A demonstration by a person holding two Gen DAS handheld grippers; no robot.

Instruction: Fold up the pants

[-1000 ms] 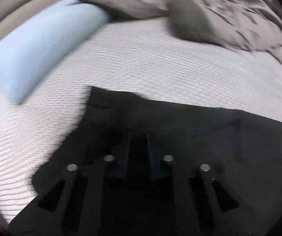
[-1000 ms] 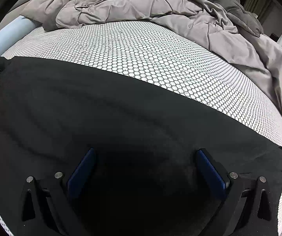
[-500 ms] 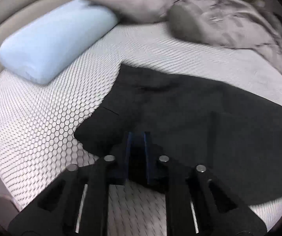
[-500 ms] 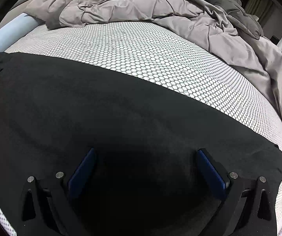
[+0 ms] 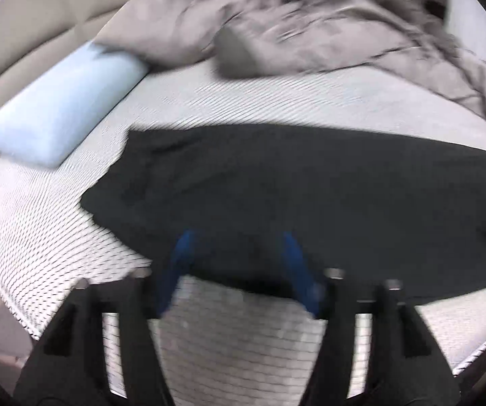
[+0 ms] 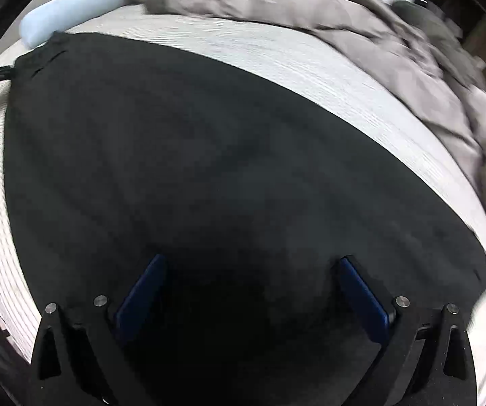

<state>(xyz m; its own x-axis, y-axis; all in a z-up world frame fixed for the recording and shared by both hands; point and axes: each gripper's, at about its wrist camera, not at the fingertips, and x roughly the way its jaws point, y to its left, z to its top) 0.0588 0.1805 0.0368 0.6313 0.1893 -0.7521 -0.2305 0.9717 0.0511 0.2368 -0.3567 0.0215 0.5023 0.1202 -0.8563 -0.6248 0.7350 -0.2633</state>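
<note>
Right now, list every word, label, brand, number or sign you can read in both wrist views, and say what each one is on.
None: no readable text in either view.
Black pants: plain fabric, no tag or print visible.
Light blue pillow: no label visible.
Gray comforter: no print; motion-blurred.
White mattress cover: only a honeycomb pattern.
Blue pads on the fingers: no markings.

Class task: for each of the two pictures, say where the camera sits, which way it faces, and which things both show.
Left wrist: behind the open left gripper, facing the black pants edge, mattress below.
Right wrist: behind the open right gripper, low over the pants.
Both show: pants, blue pillow, grey duvet.
</note>
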